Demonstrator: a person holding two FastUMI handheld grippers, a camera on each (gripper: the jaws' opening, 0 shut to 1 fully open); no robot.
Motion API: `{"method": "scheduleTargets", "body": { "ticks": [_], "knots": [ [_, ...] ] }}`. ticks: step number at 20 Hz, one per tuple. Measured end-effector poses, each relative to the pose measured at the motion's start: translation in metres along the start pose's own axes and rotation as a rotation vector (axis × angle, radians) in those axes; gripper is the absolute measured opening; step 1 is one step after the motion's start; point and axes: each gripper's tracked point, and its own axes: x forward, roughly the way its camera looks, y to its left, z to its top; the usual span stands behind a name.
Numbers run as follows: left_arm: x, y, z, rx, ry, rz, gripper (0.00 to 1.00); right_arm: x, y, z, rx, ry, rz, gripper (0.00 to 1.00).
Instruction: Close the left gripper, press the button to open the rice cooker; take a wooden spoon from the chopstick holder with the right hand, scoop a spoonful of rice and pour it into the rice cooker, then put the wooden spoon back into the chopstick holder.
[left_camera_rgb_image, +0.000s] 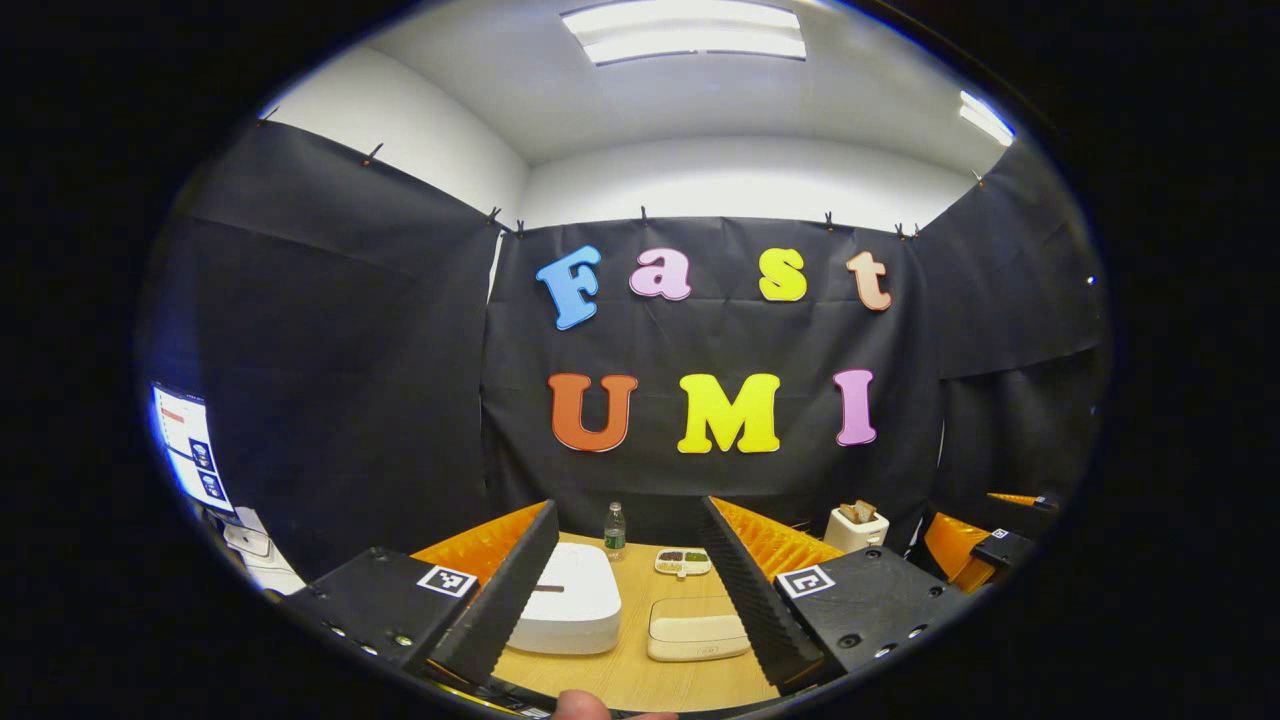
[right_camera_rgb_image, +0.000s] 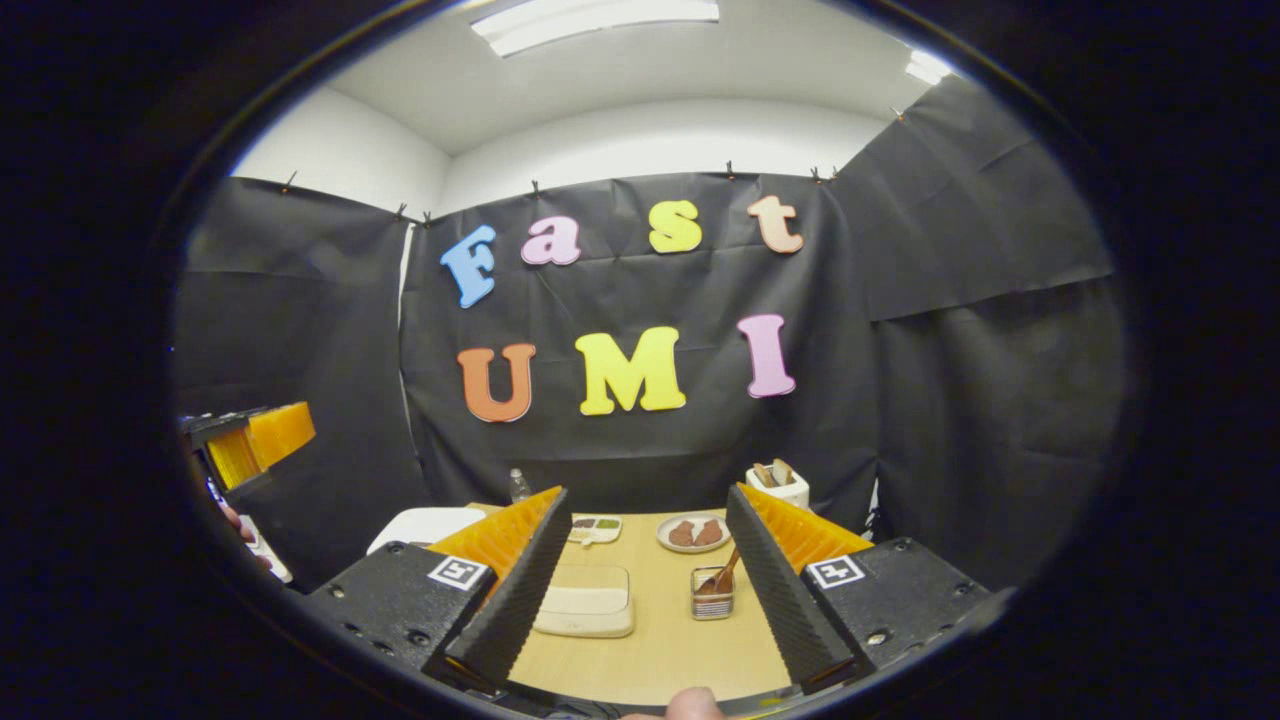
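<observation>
Both of my grippers hang above the near edge of the wooden table (left_camera_rgb_image: 620, 670), jaws spread wide and holding nothing. Ahead of my left gripper (left_camera_rgb_image: 625, 600) the white rice cooker (left_camera_rgb_image: 568, 598) sits with its lid down, just left of a flat cream lidded container (left_camera_rgb_image: 697, 630). Ahead of my right gripper (right_camera_rgb_image: 650, 590) the chopstick holder (right_camera_rgb_image: 712, 594) stands on the table with the wooden spoon (right_camera_rgb_image: 725, 575) leaning out of it, handle tilted up to the right.

The first risk, as I judge it, is going at the cooker with the left jaws still apart: the button may slip between the fingers, or one fingertip may push the lid off-centre and slide the cooker instead of releasing it. I cannot make out the button clearly from here, so aiming is uncertain.

The holder looks small and light; a sideways pull on the leaning spoon could tip it over.
</observation>
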Motion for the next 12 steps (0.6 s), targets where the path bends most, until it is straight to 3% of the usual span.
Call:
{"method": "scheduleTargets", "body": {
  "ticks": [1,12],
  "knots": [
    [0.001,-0.001,0.001,0.004,0.001,-0.005,0.94,0.001,0.0,0.002,0.004,0.002,-0.007,1.0],
    [0.017,0.008,0.0,-0.004,0.009,-0.057,0.94,0.005,0.021,0.01,0.019,0.0,-0.026,1.0]
  ]
}}
